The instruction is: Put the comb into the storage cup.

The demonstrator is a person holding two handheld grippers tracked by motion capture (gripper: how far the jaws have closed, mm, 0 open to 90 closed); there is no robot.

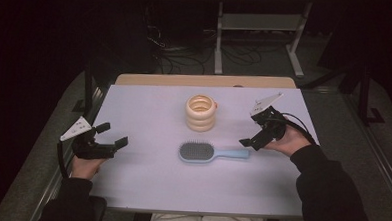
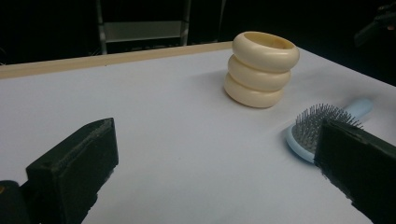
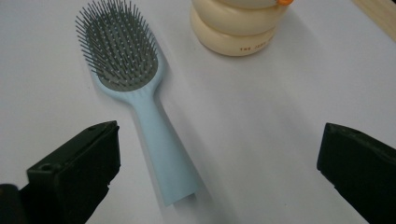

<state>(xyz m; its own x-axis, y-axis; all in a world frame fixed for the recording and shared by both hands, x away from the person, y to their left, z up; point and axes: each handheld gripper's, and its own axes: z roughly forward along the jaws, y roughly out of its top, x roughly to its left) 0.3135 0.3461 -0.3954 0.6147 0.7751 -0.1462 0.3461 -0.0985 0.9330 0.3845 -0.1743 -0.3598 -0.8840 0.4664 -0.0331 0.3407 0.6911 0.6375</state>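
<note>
The right gripper (image 1: 255, 138) has its fingers (image 3: 77, 172) spread wide, empty, just above the end of the hairbrush (image 1: 204, 152) handle, which lies between them in the right gripper view. The brush rests bristles up on the white bench (image 1: 146, 183), its head pointing left. Just behind it stands a cream ribbed cup (image 1: 201, 112). The left gripper (image 1: 111, 139), fingers also spread and empty, hovers well apart near the bench's left edge.

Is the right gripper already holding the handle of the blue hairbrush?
No, the right gripper is open above the table, and the blue hairbrush lies free between its jaws, touching neither.
</note>
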